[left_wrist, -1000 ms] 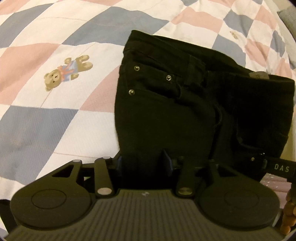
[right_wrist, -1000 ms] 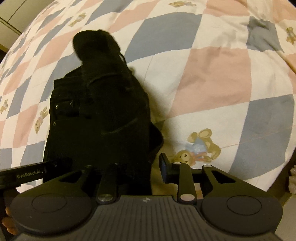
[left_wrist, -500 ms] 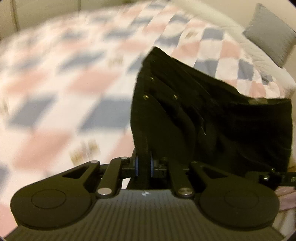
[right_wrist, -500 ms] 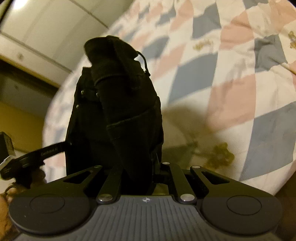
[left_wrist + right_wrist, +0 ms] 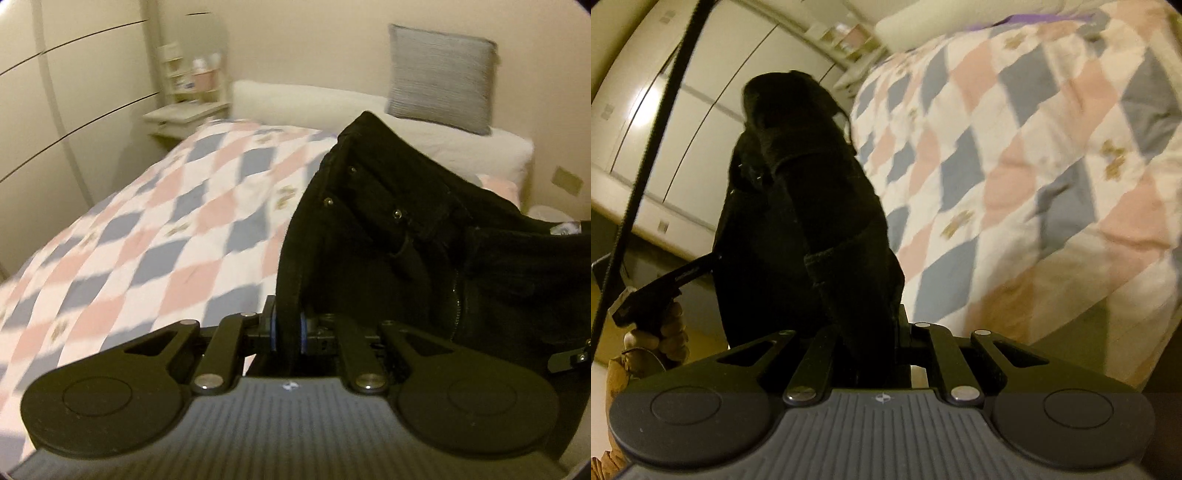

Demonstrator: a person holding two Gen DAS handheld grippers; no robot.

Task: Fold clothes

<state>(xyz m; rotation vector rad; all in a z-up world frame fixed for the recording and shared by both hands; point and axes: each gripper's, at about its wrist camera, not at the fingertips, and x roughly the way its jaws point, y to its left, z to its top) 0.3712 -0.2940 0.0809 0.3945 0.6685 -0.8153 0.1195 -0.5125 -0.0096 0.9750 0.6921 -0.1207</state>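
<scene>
Gripping the folded black jeans (image 5: 388, 236) by their left edge, left claw (image 5: 286, 326) is clenched on the fabric, lifted above the checkered quilt (image 5: 155, 236) of the bed. Grey pillow (image 5: 441, 77) sits at the headboard. Right claw (image 5: 871, 339) is clamped on the jeans' other side; a hand (image 5: 653, 336) shows at far left.

The bed (image 5: 155, 236) lies bare across its checked quilt; only the grey cushion (image 5: 441, 77) and white pillow (image 5: 314, 103) block its head edge.
</scene>
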